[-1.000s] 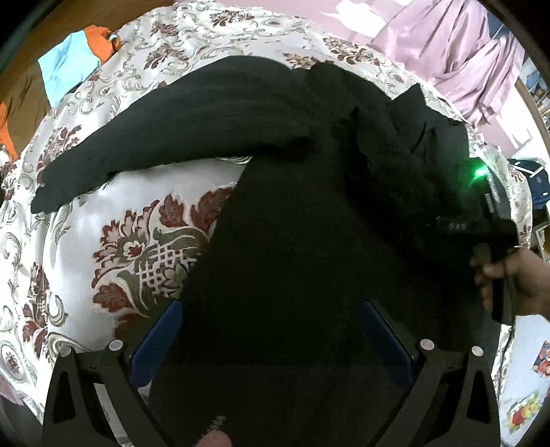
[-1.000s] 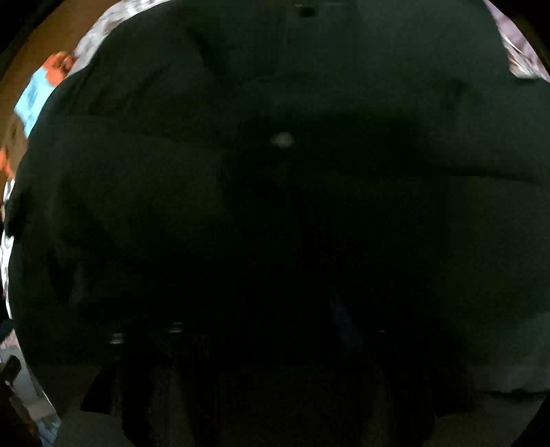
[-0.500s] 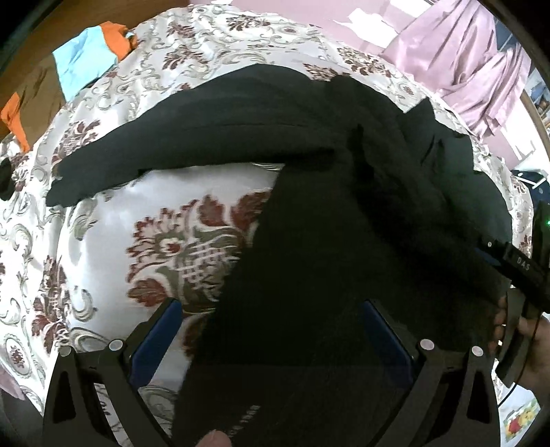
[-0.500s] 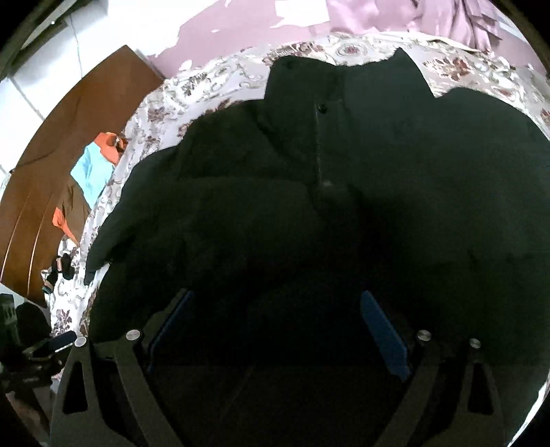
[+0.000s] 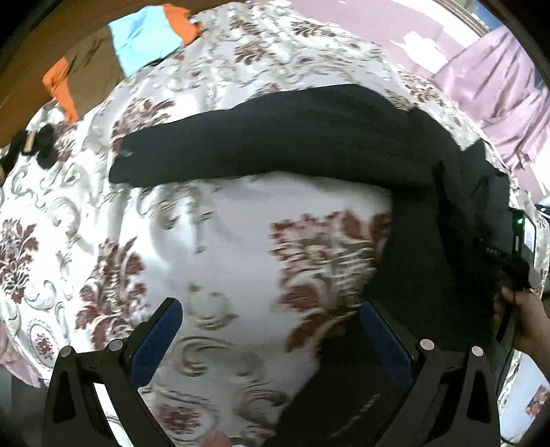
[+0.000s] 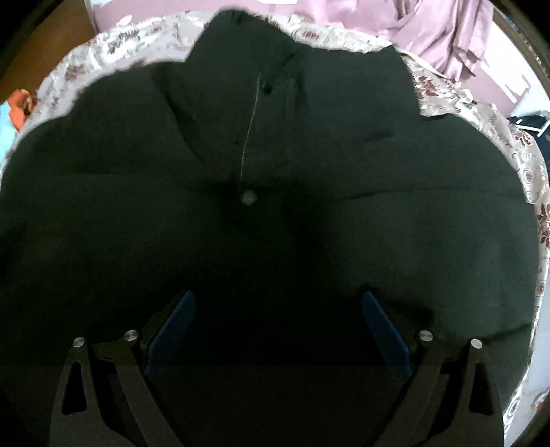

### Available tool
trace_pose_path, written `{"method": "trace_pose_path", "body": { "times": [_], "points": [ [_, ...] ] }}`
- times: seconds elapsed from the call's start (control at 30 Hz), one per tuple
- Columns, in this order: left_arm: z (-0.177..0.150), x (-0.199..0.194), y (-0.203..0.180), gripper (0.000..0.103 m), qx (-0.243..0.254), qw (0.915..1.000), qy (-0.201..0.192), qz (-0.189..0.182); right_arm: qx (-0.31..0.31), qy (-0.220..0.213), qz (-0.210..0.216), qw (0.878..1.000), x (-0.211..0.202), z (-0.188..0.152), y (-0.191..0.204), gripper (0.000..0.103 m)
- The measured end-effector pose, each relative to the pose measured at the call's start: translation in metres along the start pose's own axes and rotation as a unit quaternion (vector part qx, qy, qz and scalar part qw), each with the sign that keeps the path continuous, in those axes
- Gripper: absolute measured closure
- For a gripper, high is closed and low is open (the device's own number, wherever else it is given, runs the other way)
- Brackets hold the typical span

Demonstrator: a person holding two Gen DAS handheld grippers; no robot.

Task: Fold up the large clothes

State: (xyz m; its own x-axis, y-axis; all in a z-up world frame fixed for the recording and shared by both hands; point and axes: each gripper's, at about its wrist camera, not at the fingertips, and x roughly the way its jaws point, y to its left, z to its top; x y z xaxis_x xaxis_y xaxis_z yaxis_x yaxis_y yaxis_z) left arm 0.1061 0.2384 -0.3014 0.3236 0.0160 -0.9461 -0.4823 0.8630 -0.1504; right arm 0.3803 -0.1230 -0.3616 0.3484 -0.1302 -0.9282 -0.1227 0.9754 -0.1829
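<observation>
- One black jacket (image 6: pixel 275 206) lies spread flat on the bed, front up, its collar at the far end and a pale button (image 6: pixel 248 197) near the middle of the front seam.
- One long sleeve (image 5: pixel 261 137) stretches out to the side across the bedspread (image 5: pixel 206 240), well apart from the body of the jacket.
- The right tool (image 6: pixel 278 330) hovers over the jacket's lower front with its jaws spread wide and nothing between them; it is released.
- The left tool (image 5: pixel 271 330) hangs over bare bedspread just beside the jacket's edge, jaws also wide apart and empty; only its right finger (image 5: pixel 385 340) overlaps the dark cloth.
- Judged from this, the jacket is laid out but not yet folded: the step in hand is reaching for the first fold.
- The next move likely calls for the left tool to travel to the sleeve, pinch it near the cuff and carry it across the body, while the right tool steadies the front.
- A person's hand (image 5: pixel 526 323) shows at the right edge, holding the other tool's handle.
- Beyond: one purple cloth (image 6: pixel 443 31) heaped at the far side, and orange and blue clothes (image 5: pixel 147 34) off the bed's corner.
</observation>
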Motion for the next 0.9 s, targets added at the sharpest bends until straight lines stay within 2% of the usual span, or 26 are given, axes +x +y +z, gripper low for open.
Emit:
{"method": "trace_pose_path", "body": {
  "times": [0.07,0.17,0.27,0.37,0.47,0.57,0.67,0.8,0.9],
  "points": [
    [-0.002,0.004,0.012,0.000,-0.005,1.0000,0.006,0.004,0.003,0.013,-0.014,1.000,0.018,-0.002,0.008,0.002],
    [-0.002,0.008,0.026,0.000,-0.009,0.9999,0.012,0.004,-0.014,0.011,-0.045,0.999,0.027,-0.007,0.021,0.001],
    [0.002,0.008,0.034,0.000,-0.012,0.9999,0.012,0.000,-0.014,0.018,-0.048,0.999,0.031,-0.004,0.025,0.002],
    [0.008,0.005,0.043,0.000,-0.021,0.9998,0.004,-0.002,-0.008,0.027,-0.033,0.999,0.022,0.004,0.022,0.002],
    [0.014,0.005,0.057,0.000,-0.039,0.9992,0.004,-0.002,0.021,0.004,-0.008,1.000,-0.008,0.001,0.021,0.002],
    [0.021,0.006,0.072,0.000,-0.057,0.9984,0.000,-0.004,0.017,-0.031,0.031,0.999,-0.047,-0.015,0.036,0.002],
    [0.031,0.015,0.089,0.000,-0.077,0.9970,0.000,-0.012,0.007,-0.032,0.050,0.998,-0.067,-0.034,0.047,0.002],
    [0.057,0.047,0.133,0.000,-0.155,0.9874,0.003,-0.034,0.019,-0.035,0.091,0.995,-0.090,-0.053,0.057,0.002],
    [0.078,0.070,0.162,0.000,-0.217,0.9734,0.000,-0.073,0.009,-0.039,0.113,0.993,-0.102,-0.064,0.067,0.002]
  ]
}}
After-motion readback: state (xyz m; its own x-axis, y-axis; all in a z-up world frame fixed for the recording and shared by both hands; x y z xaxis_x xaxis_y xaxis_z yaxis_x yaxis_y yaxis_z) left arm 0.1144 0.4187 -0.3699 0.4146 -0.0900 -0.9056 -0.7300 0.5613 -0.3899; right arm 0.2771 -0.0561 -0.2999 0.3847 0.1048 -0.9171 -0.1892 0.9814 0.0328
